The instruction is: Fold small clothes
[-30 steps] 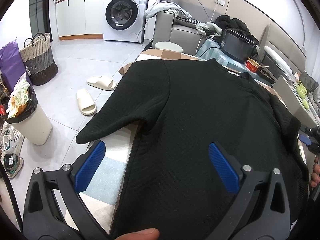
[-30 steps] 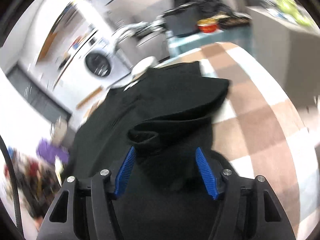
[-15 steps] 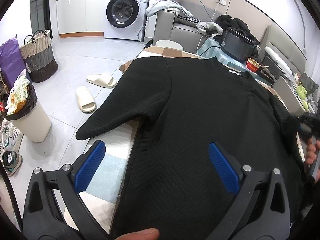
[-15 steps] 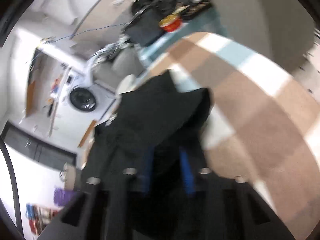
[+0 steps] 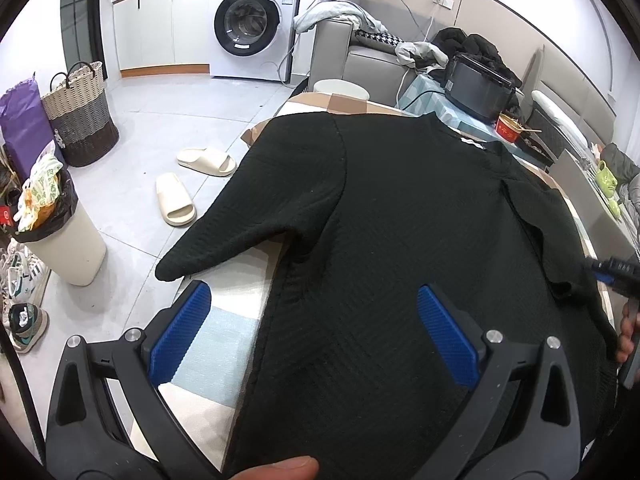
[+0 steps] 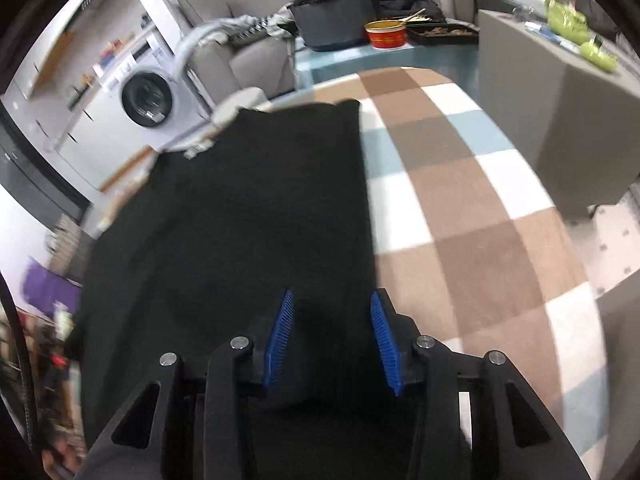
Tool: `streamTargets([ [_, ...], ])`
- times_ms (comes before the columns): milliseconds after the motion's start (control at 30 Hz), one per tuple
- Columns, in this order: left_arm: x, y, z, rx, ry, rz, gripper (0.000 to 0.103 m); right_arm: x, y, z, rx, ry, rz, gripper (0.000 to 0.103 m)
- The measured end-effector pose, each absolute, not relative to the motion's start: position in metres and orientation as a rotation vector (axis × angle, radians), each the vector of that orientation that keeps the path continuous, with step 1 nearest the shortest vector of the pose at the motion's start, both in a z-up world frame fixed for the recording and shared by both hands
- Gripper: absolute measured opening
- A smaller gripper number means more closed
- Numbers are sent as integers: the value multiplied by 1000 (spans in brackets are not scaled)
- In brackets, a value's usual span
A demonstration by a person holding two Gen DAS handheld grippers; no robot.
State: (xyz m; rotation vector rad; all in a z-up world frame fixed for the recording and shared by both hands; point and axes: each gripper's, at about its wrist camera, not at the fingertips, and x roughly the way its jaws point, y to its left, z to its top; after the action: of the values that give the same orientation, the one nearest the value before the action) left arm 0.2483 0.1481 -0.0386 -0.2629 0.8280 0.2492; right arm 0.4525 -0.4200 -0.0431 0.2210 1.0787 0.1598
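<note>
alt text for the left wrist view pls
A black shirt lies flat on a checked table, its sleeve hanging over the edge. The left gripper hovers above its hem, jaws wide open; slippers lie on the floor.

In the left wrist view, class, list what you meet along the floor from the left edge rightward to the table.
Sneakers → lined bin → nearer slipper → black top's hanging sleeve → checked table cover.
</note>
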Motion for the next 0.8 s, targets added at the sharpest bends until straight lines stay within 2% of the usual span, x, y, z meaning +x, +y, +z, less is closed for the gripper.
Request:
streamTargets([
  [33,248,150,-39,-266,829,254,102,452,-418,-45,214,1072,166,40],
  [100,248,155,-40,-280,831,272,102,453,-417,-48,187,1059,162,9],
  [233,243,180,-45,-347,837,334,102,446,-441,-51,260,1021,92,9],
  [267,241,186,-47,-363,837,347,102,446,-446,-50,295,1015,106,12],
  [333,239,202,-52,-416,840,380,102,443,-451,-48,393,1021,174,27],
  [400,238,223,-58,-496,840,411,101,433,-451,-37,389,989,188,45],
  [433,237,234,-61,-549,834,413,99,427,-449,-31,383,965,202,47],
  [500,237,255,-71,-662,838,393,86,417,-448,-20,372,942,229,54],
  [700,243,299,-111,-934,862,330,77,393,-434,-6,360,950,252,56],
  [800,251,309,-129,-1014,866,300,52,382,-431,-7,348,965,252,56],
])
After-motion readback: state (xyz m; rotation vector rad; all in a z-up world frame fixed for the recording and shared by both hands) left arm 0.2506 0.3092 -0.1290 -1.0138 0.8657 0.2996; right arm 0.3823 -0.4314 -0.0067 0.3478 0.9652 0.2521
